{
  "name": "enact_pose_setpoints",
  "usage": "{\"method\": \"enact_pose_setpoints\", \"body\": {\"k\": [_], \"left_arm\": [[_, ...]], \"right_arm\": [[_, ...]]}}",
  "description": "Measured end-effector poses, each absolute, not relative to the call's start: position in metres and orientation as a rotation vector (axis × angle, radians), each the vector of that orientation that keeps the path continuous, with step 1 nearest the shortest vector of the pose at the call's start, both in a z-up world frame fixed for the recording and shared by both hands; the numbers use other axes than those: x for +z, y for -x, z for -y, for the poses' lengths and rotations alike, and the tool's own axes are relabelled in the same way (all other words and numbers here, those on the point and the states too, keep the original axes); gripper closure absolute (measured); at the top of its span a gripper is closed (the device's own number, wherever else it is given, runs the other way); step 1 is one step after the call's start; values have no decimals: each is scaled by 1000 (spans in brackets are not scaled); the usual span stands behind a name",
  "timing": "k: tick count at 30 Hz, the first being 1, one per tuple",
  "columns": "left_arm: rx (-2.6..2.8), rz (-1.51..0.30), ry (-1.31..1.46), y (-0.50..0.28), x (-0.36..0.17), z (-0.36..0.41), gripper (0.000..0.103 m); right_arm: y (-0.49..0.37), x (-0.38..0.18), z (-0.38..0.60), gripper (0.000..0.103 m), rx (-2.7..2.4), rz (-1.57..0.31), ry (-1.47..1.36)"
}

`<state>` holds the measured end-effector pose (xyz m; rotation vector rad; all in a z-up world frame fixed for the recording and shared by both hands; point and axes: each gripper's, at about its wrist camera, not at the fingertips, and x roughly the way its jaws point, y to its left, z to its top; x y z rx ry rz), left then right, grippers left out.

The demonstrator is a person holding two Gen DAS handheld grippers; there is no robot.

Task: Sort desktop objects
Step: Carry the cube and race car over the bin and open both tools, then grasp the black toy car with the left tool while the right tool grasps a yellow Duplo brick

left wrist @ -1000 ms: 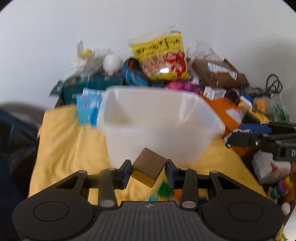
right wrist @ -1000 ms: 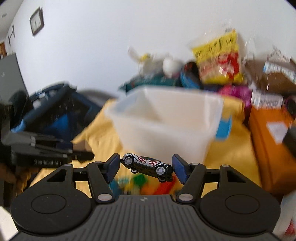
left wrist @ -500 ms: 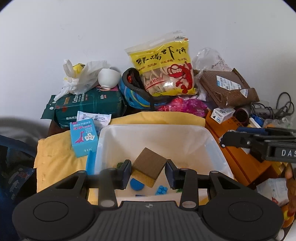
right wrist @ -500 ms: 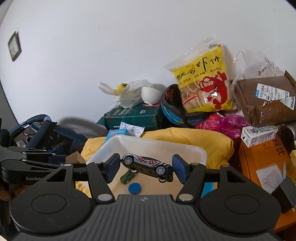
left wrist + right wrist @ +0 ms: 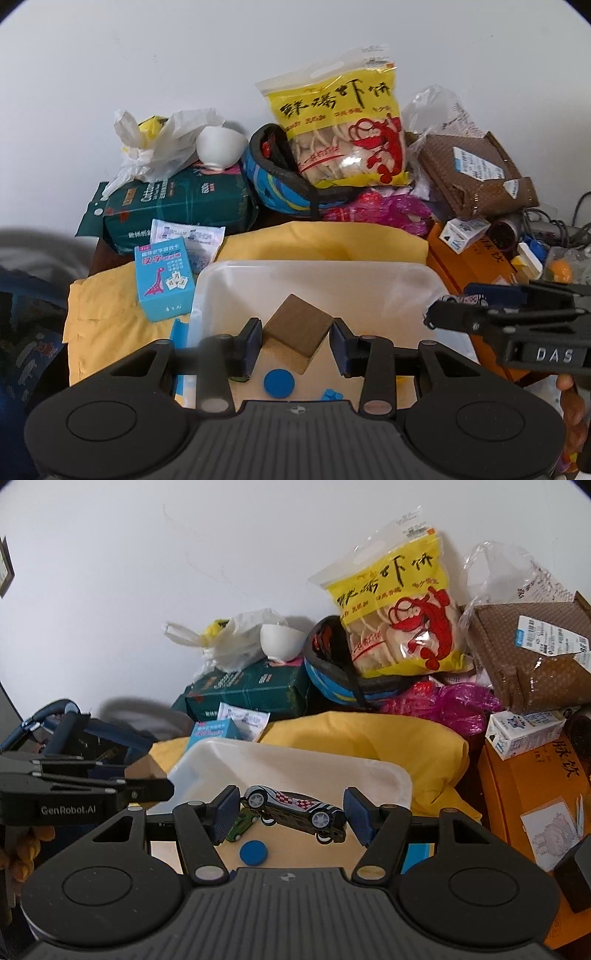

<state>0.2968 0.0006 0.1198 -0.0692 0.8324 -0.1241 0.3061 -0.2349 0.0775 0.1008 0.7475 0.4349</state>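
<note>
Between the left claw [image 5: 297,345] pads, a wooden block [image 5: 298,334], tilted.

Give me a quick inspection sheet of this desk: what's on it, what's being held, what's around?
Surface: yellow cloth under a white bin.
Job's things: brown block and toy car held over the bin; blue disc and green car inside.
Clutter: snack bag, helmet, green pack, blue card box, orange box.
Grippers: left hand-held gripper grips the block; right hand-held gripper grips the car.
Cables: tangle at the far right.
Surroundings: white wall.
</note>
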Motion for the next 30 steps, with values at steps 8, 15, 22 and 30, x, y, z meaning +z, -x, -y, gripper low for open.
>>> {"method": "enact_pose_setpoints", "body": {"k": [8, 15, 22, 30], "left_arm": [[-88, -829, 24, -293, 105, -6, 43], [-116, -761, -39, -224, 81, -17, 43], [-112, -819, -17, -135, 6, -25, 43], [-29, -915, 14, -125, -43, -32, 43]], "right_arm": [[-319, 61, 227, 23, 410, -794, -70], [-285, 58, 242, 22, 453, -725, -83], [-168, 6, 249, 23, 545, -744, 19], [-90, -72, 200, 24, 576, -908, 145]]}}
